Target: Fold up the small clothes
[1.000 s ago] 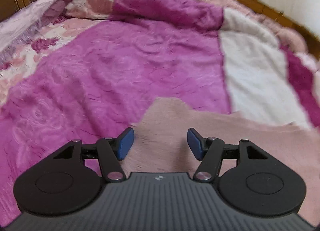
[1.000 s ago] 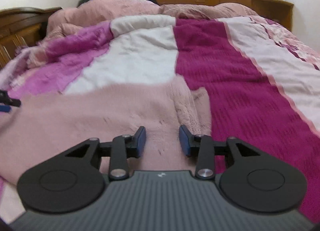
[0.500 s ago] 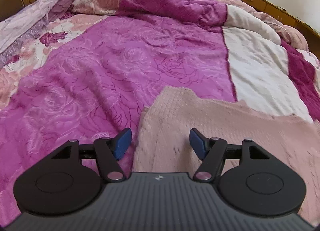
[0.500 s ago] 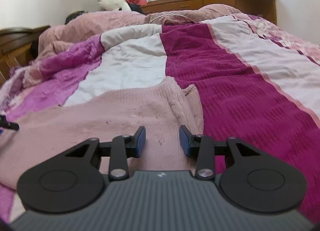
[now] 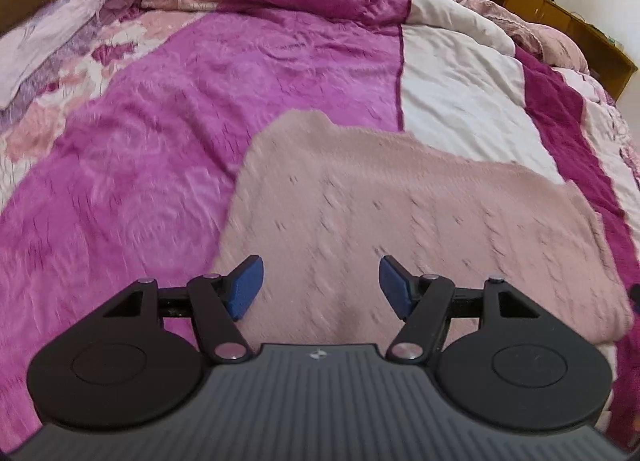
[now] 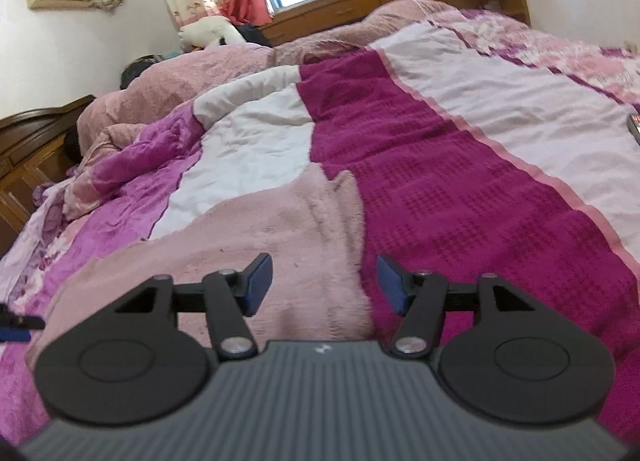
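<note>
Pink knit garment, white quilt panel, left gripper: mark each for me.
Pink knit garment (image 5: 400,213), left wrist view, middle of its flat top.
White quilt panel (image 6: 248,157), right wrist view, its centre.
Left gripper (image 5: 321,285), left wrist view, midway between fingertips.

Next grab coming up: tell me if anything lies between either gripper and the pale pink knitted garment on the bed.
Nothing visible does. The pale pink knitted garment lies flat directly beneath the open left gripper and open right gripper.

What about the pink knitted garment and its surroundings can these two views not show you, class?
- Pink knitted garment, left wrist view: near edge hidden by the left gripper; weave motion-blurred.
- Same garment, right wrist view: near part hidden behind the right gripper.
- Small dark object, right wrist view: cut off by the frame's edge.
</note>
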A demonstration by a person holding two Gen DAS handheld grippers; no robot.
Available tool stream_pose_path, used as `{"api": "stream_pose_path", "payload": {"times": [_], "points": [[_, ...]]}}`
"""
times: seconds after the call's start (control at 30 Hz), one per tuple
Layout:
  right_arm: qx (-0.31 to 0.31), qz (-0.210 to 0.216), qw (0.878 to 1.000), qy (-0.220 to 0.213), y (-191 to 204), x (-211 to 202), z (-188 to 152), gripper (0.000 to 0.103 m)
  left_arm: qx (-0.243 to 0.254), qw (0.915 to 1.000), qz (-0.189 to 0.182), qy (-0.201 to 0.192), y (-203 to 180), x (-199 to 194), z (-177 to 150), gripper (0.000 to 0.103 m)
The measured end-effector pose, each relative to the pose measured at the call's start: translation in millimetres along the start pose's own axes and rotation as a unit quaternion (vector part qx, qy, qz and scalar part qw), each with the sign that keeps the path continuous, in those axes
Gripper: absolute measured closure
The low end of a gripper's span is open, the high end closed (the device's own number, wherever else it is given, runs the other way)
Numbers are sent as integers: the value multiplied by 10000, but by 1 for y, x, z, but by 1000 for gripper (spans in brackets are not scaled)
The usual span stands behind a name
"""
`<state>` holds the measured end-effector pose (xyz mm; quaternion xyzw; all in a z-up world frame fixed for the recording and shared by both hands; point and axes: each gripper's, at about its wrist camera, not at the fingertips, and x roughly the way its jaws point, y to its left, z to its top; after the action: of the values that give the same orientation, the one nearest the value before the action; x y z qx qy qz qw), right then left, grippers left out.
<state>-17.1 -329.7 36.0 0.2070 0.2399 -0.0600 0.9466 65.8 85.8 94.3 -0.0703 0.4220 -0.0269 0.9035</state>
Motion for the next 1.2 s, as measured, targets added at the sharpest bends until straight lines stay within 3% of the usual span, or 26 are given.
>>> {"api": "stream_pose_path", "payload": {"times": [0.33,0.67,1.2], "points": [[715,260,9954,574,-33,25,3,40,-66,9990,81,437,-20,-3,-32,32],[728,795,9899,923,-32,53,1,41,37,9978,226,620,-24,6,-35,32],[635,1074,9892,770,-30,69,-5,42,90,9971,298,693,-25,12,-35,32]]}}
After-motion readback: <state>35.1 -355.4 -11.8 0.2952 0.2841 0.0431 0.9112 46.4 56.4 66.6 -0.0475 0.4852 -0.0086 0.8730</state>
